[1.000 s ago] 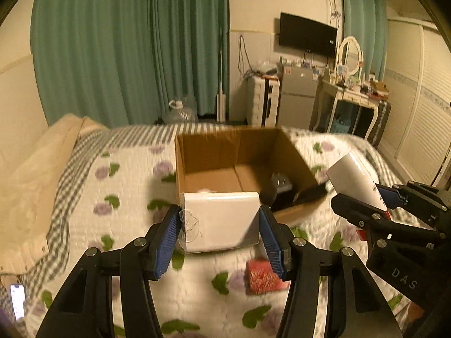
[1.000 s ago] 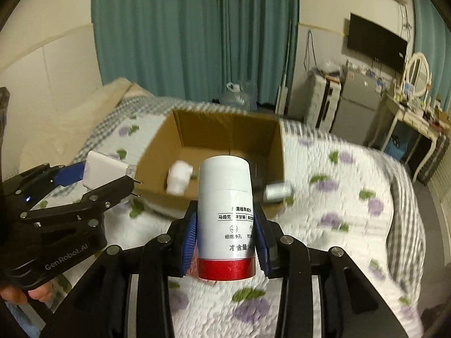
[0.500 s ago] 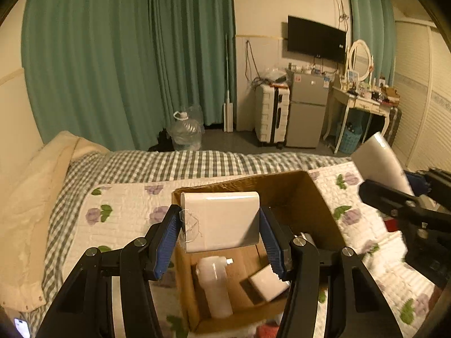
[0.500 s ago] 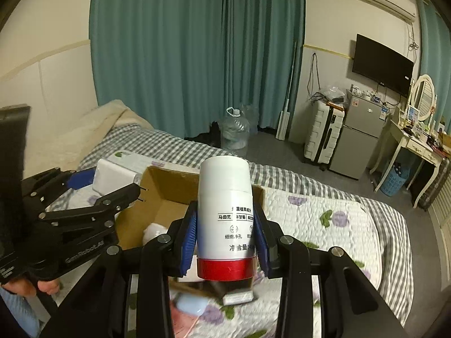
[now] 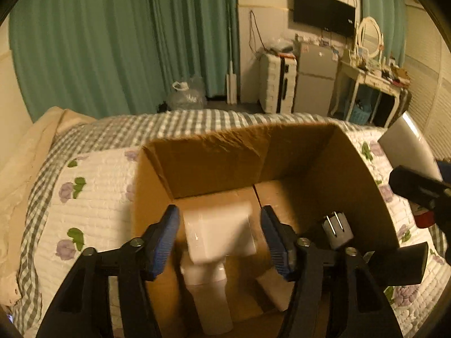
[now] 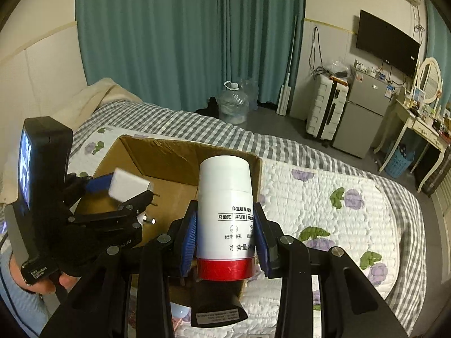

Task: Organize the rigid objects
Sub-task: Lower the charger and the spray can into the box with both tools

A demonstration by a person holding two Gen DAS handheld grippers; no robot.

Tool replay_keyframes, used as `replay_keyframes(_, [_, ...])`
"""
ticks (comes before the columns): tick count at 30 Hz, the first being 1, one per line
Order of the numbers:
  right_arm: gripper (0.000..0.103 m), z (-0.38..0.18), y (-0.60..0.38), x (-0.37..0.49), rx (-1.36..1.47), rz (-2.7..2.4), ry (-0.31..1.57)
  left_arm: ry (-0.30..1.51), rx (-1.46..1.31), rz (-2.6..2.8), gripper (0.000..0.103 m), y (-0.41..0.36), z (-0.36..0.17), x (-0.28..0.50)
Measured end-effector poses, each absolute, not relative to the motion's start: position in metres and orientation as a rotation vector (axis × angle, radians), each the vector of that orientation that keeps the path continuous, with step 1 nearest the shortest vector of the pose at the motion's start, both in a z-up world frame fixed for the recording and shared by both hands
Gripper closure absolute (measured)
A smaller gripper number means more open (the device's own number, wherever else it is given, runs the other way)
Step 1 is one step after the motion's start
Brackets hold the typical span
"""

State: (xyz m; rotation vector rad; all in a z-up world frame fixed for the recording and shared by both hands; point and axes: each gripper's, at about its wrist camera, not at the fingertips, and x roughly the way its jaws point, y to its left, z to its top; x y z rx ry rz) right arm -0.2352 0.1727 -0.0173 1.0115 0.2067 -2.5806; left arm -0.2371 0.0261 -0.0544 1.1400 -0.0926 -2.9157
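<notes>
An open cardboard box [image 5: 214, 155] sits on the quilted bed. My left gripper [image 5: 220, 233] is open over the box; a white charger block [image 5: 220, 233] is between its jaws with gaps on both sides, blurred, above a white bottle [image 5: 211, 295]. The block [image 6: 126, 186] also shows in the right wrist view at the left gripper [image 6: 124, 197]. My right gripper [image 6: 225, 236] is shut on a white bottle with a red cap [image 6: 225, 211], held to the right of the box [image 6: 169, 155].
Inside the box lie a grey plug adapter [image 5: 335, 228] and a small white block [image 5: 273, 290]. A black object [image 6: 217, 307] lies below the right gripper. A suitcase [image 6: 324, 109], a fridge [image 6: 363, 109] and a dressing table [image 6: 417, 124] stand beyond the bed.
The left gripper moved down into the box and opened; the white charger block came loose between its jaws. The right gripper kept hold of the bottle and shifted closer to the box.
</notes>
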Motion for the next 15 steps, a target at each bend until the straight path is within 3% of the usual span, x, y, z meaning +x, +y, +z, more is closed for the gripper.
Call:
replay_keyframes(8, [0.067,-0.019,0.154,-0.247,1.013,-2.589,0.190,-0.037,1.005,-2.906,0.034,-0.002,-0.024,-0.224])
replay_keyframes(15, [0.067,-0.048,0.128,-0.271,1.096,-2.562,0.204,-0.042,1.001,-2.897,0.034,-0.021,-0.030,-0.219])
